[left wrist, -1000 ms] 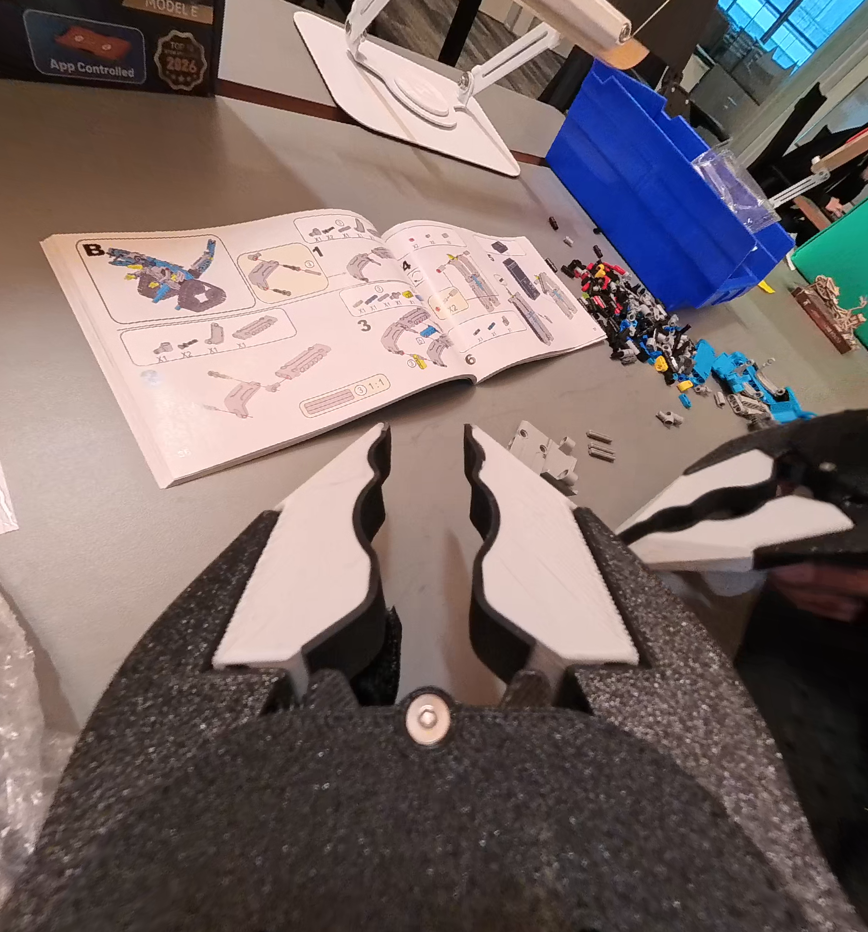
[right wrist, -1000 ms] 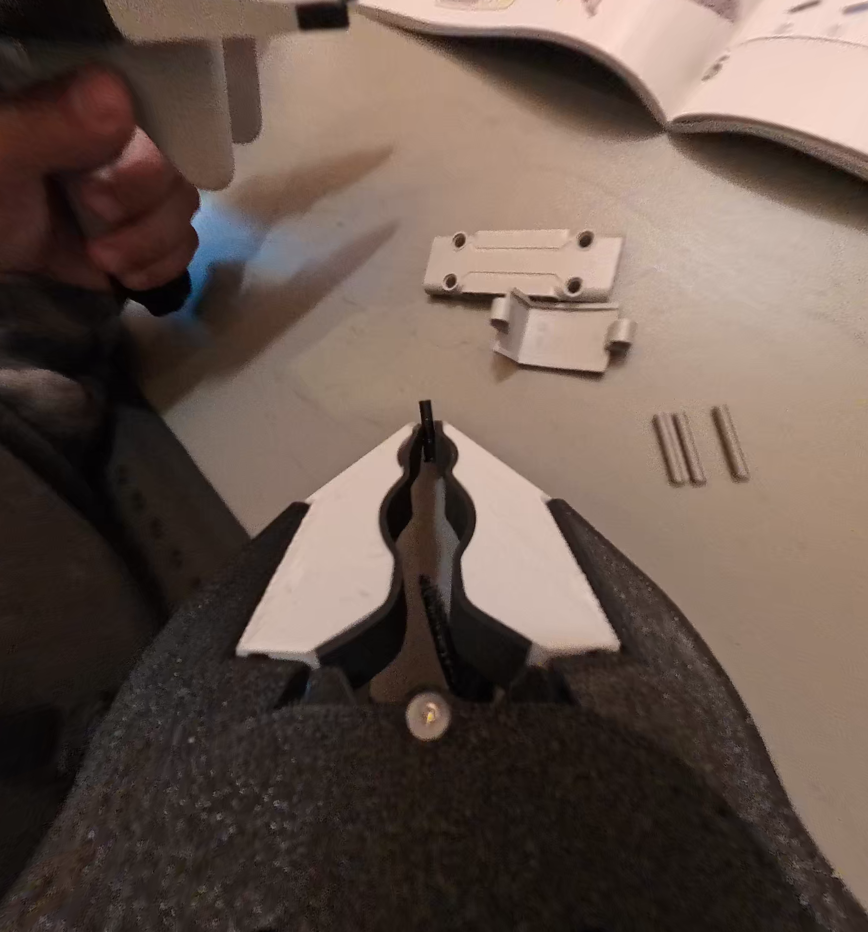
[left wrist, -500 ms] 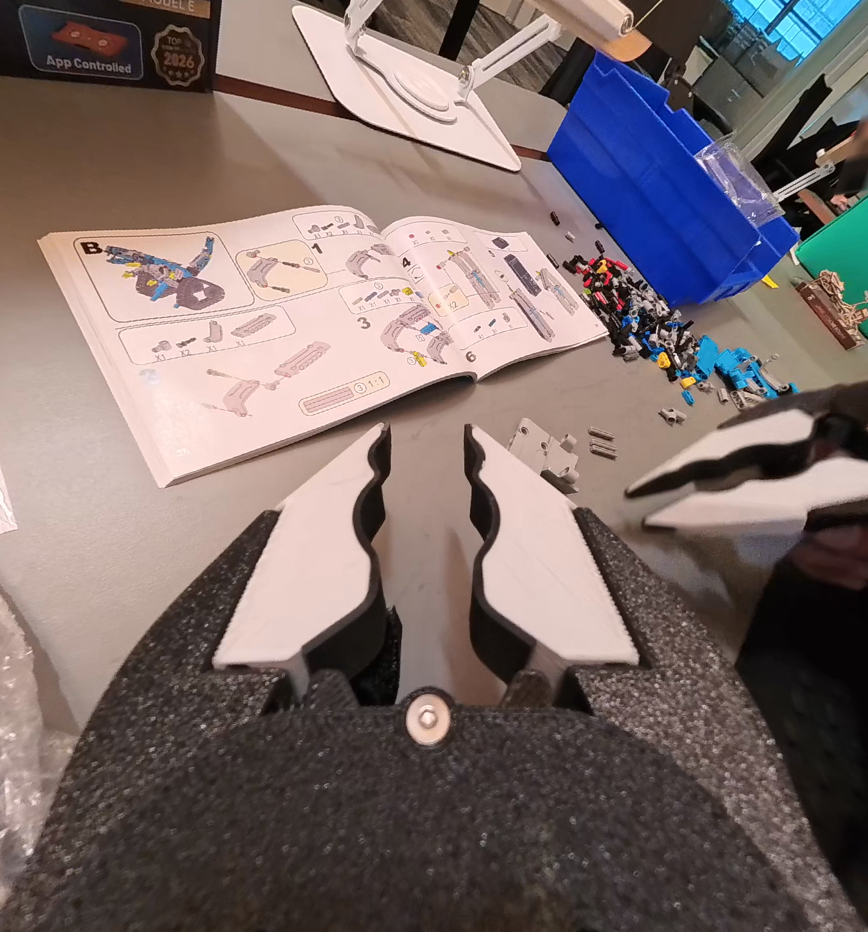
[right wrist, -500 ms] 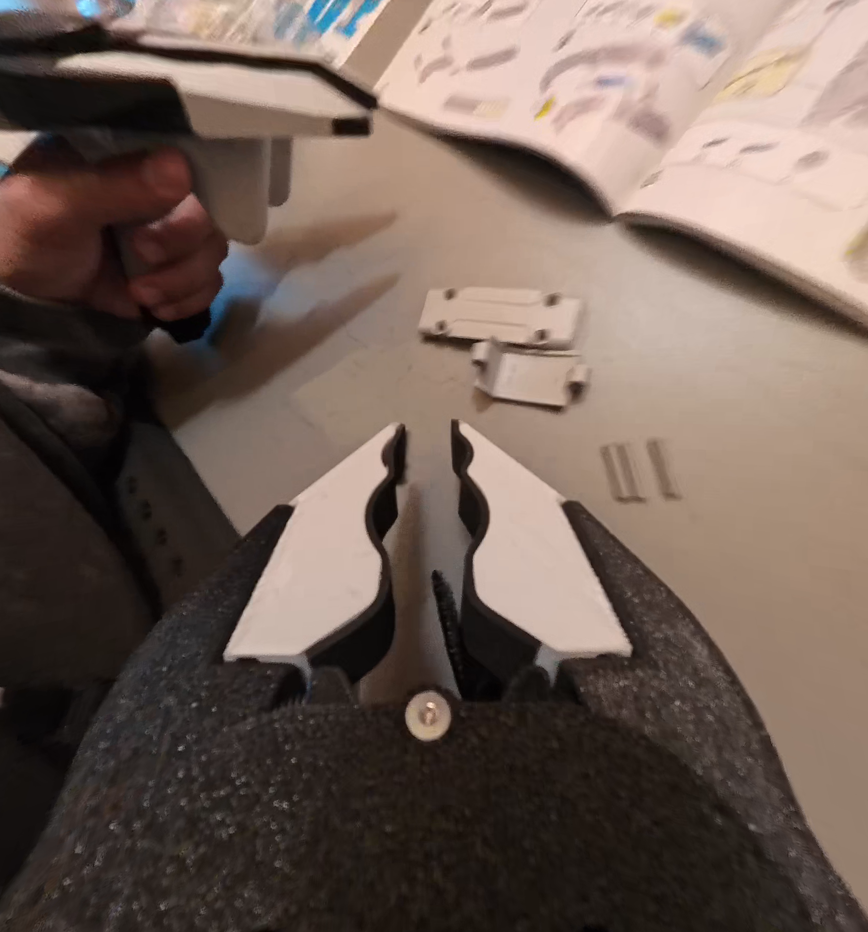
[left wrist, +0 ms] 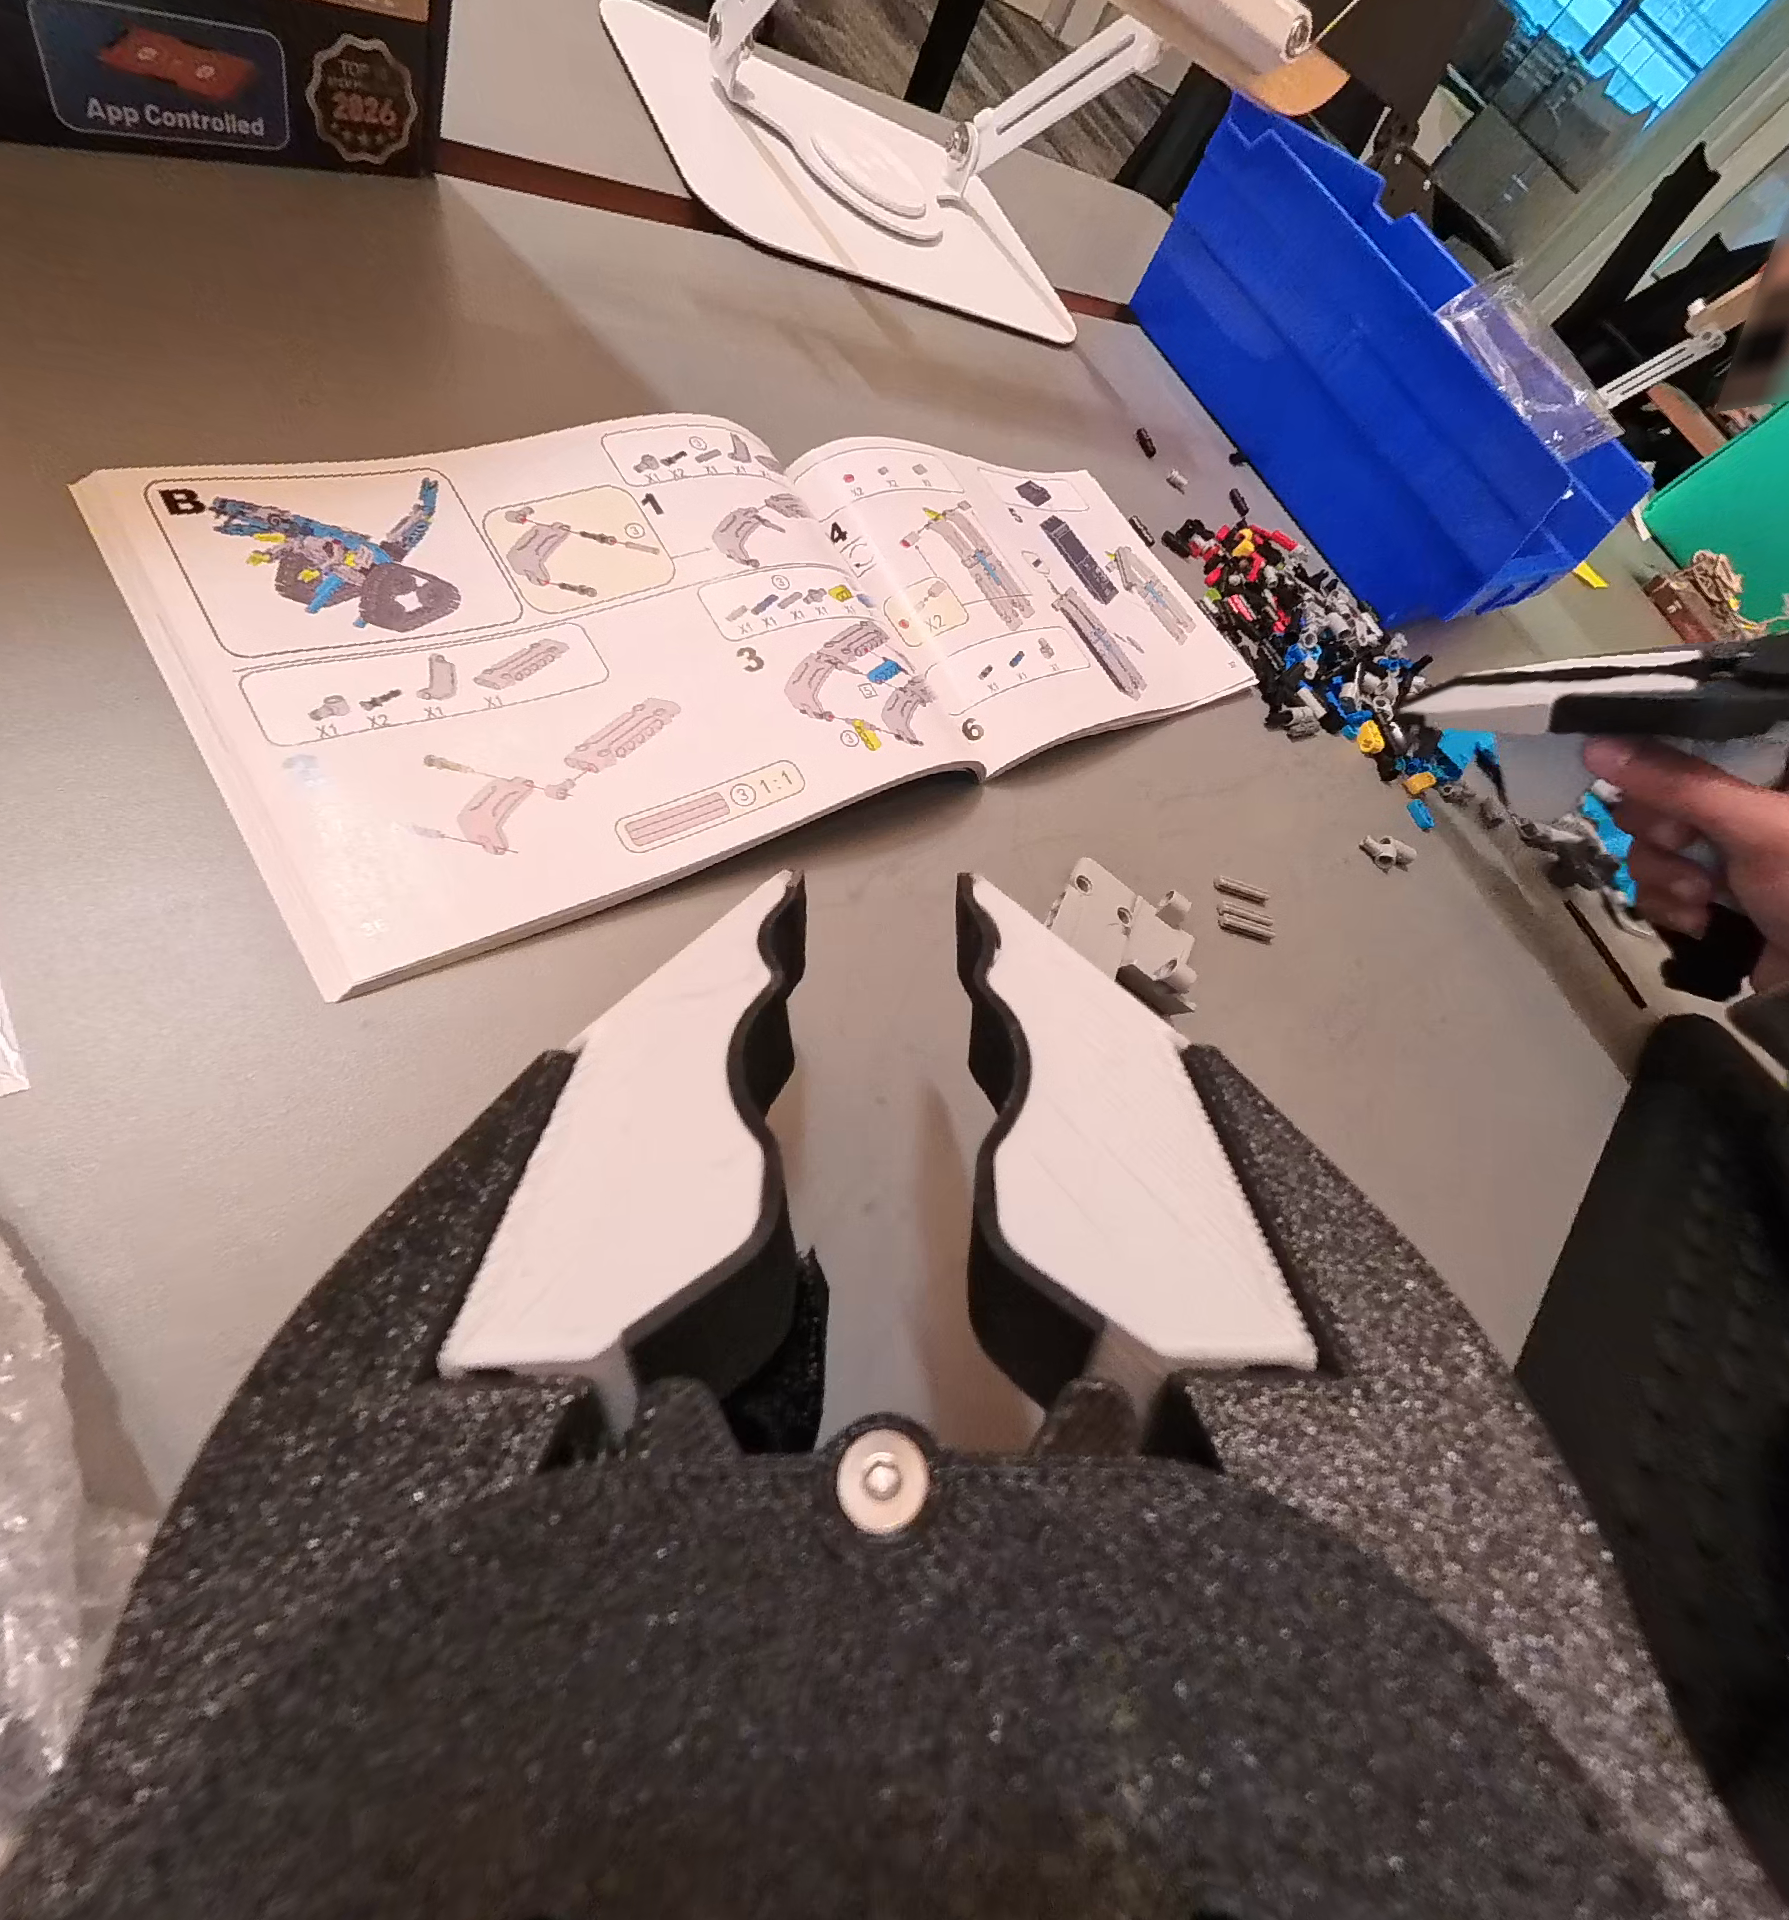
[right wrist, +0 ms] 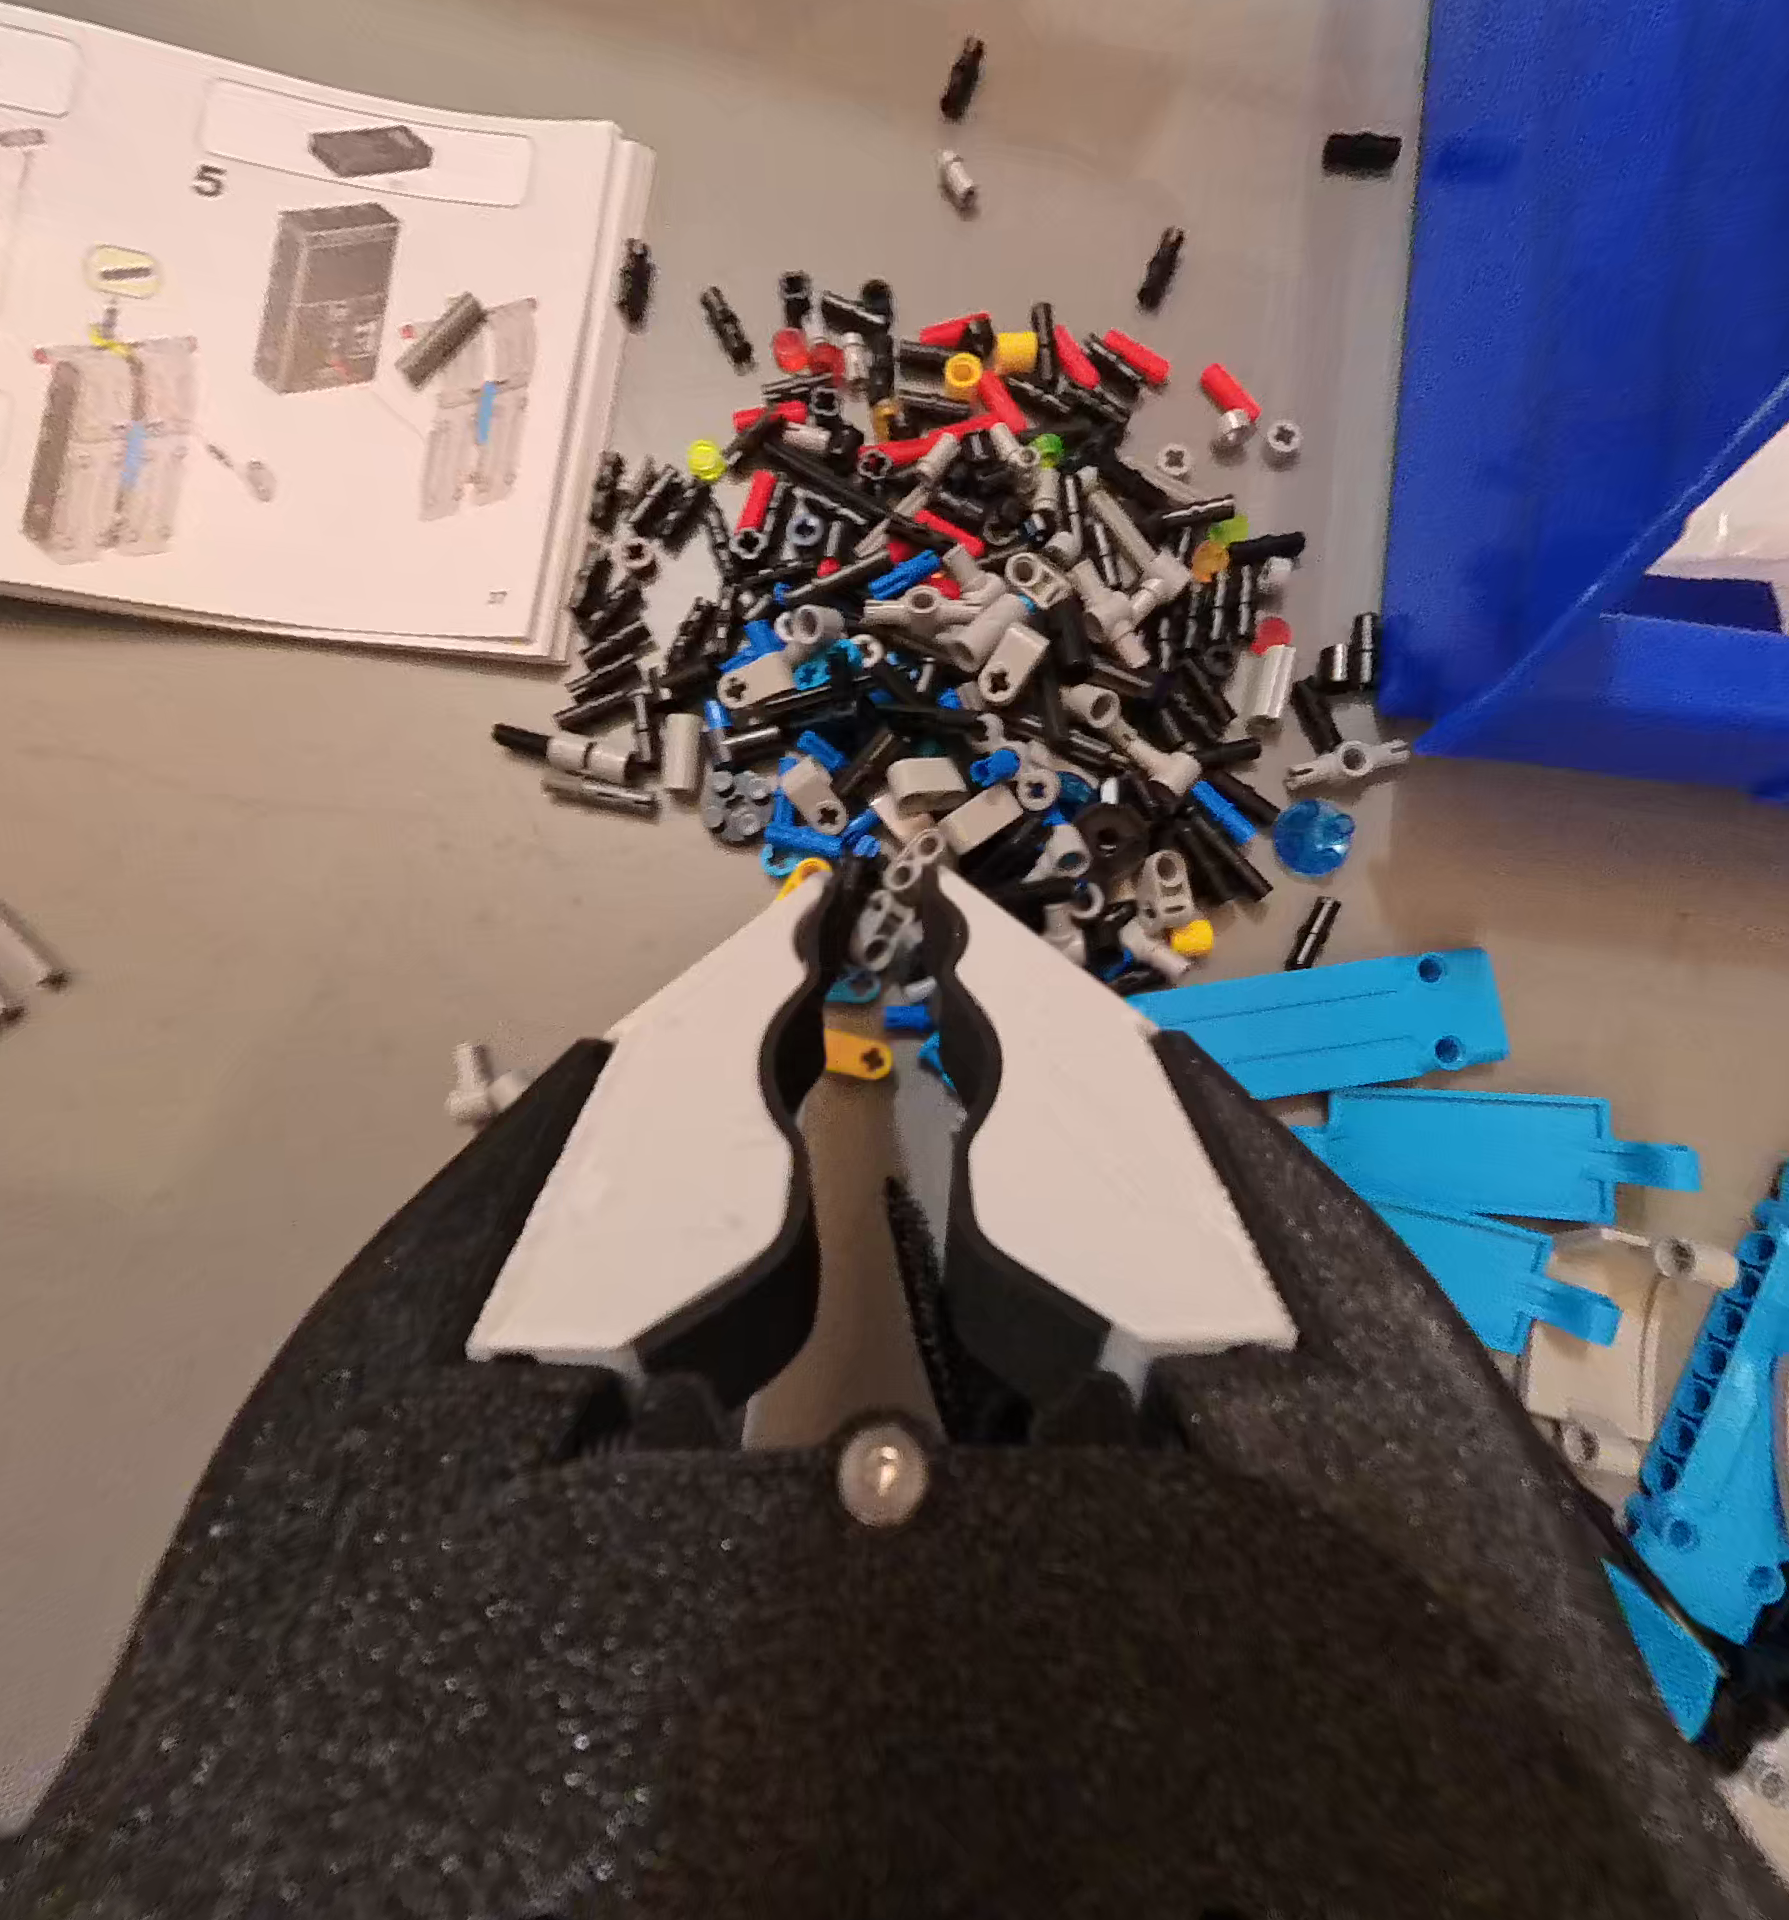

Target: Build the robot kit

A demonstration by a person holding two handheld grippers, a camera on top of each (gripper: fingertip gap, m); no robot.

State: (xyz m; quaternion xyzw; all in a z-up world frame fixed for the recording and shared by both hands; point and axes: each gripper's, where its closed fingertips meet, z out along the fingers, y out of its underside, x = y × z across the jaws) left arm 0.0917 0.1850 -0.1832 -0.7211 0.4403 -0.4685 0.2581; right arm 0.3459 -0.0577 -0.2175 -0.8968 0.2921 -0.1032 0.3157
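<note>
On a grey surface (left wrist: 194,343), an open instruction booklet (left wrist: 578,665) is laid flat. The left gripper (left wrist: 877,891) is held just short of the booklet's near edge, its white fingers (left wrist: 661,1101) parted by a narrow gap with nothing between them. Two pale grey flat parts (left wrist: 1124,920) and three short grey pins (left wrist: 1243,906) are seen just to its right. The right gripper (right wrist: 874,896) is poised over the near edge of a heap of small black, grey, red and blue building pieces (right wrist: 973,623), its fingers narrowly apart; whether a piece is gripped cannot be told. A blue bin (right wrist: 1617,343) stands beside the heap, and bright blue panels (right wrist: 1326,1023) are spread nearby.
</note>
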